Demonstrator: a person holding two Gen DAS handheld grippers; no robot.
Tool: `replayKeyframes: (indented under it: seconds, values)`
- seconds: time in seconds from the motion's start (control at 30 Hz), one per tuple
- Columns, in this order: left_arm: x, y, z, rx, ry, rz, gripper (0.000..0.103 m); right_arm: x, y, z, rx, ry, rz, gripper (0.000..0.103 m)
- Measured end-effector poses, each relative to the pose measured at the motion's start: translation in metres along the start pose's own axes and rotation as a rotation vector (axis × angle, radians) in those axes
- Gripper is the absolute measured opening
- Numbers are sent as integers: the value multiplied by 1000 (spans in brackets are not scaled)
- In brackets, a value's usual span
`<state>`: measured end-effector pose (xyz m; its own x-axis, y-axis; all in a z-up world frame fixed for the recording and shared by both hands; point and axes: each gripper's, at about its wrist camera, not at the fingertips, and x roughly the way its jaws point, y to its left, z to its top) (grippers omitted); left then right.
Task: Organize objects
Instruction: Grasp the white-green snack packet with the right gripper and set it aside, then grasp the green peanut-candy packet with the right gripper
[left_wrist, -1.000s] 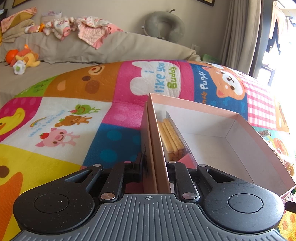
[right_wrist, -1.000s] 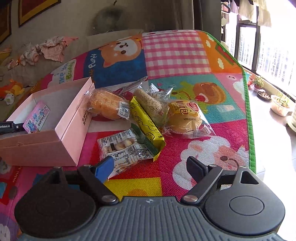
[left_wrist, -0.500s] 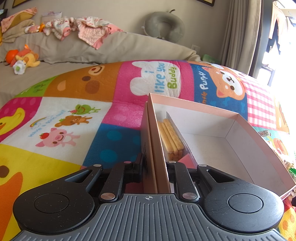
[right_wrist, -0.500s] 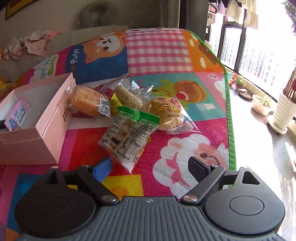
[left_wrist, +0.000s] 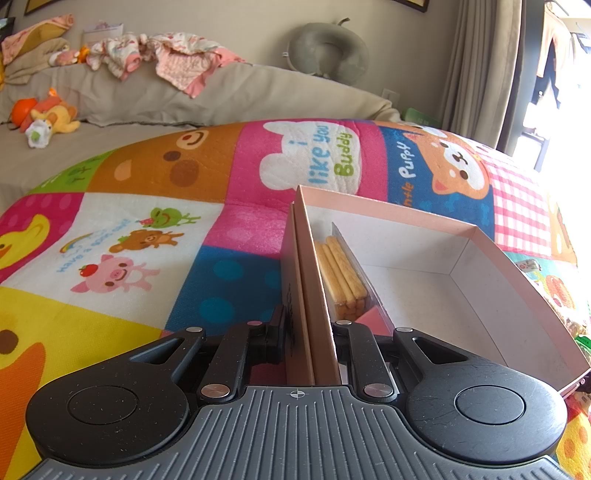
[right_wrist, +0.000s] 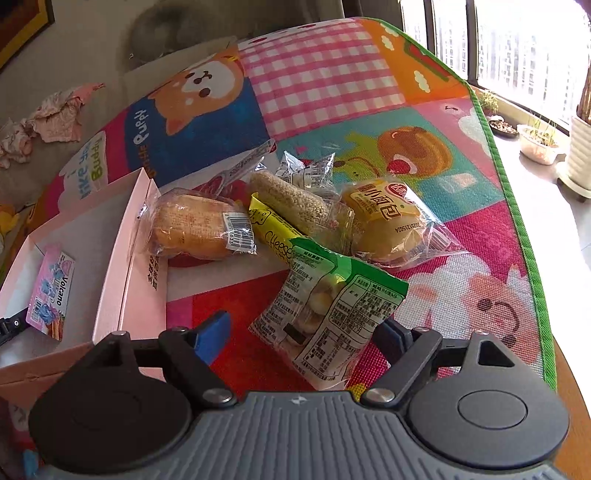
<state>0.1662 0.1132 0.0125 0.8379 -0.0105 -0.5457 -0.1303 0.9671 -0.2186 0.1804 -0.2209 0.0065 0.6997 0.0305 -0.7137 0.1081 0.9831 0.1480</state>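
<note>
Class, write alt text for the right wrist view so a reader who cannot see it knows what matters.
The open right claw hovers around a green-topped clear snack packet above a colourful play mat. Behind it lie wrapped buns, a sesame bar and a yellow cheese packet. To the left is an open pink box with a Volcano biscuit packet inside.

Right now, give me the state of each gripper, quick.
Left gripper: shut on the side wall of the pink cardboard box.
Right gripper: open, its fingers either side of the green-topped clear snack packet, not clamped.
</note>
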Motion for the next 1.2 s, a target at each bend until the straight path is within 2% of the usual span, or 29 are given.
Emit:
replayKeyframes:
  seconds: [0.03, 0.1, 0.13, 0.2, 0.23, 0.53, 0.6, 0.63, 0.77, 0.83, 0.9, 0.93, 1.0, 1.1, 1.2]
  values:
    - [0, 0, 0, -1, 0, 0, 17, -1, 2, -1, -31, -1, -6, 65]
    - [0, 0, 0, -1, 0, -1, 17, -8, 1, -3, -62, 19, 32, 52]
    - [0, 0, 0, -1, 0, -1, 17, -13, -1, -4, -78, 25, 51, 49]
    - [0, 0, 0, -1, 0, 0, 17, -25, -7, -7, -111, 57, 87, 26]
    - [0, 0, 0, -1, 0, -1, 17, -31, -11, -9, -120, 83, 110, 21]
    - [0, 0, 0, -1, -1, -1, 17, -72, -37, -25, -146, 199, 264, 21]
    - [0, 0, 0, -1, -1, -1, 17, -74, -40, -27, -153, 183, 248, 22]
    - [0, 0, 0, -1, -1, -1, 17, -73, -40, -28, -160, 170, 213, 24]
    - [0, 0, 0, -1, -1, -1, 17, -70, -40, -30, -230, 70, 16, 45]
    - [0, 0, 0, 0, -1, -1, 17, -70, -40, -32, -251, 45, -28, 51]
    - [0, 0, 0, 0, -1, -1, 17, -73, -45, -32, -235, 45, 4, 64]
    - [0, 0, 0, 0, -1, 0, 17, -76, -47, -33, -222, 43, 36, 73]
    - [0, 0, 0, 0, -1, 0, 17, -85, -47, -35, -222, 22, 92, 84]
    - [0, 0, 0, 0, -1, 0, 17, -98, -40, -41, -266, -13, 163, 95]
    - [0, 0, 0, 0, -1, -1, 17, -102, -29, -50, -324, -19, 182, 103]
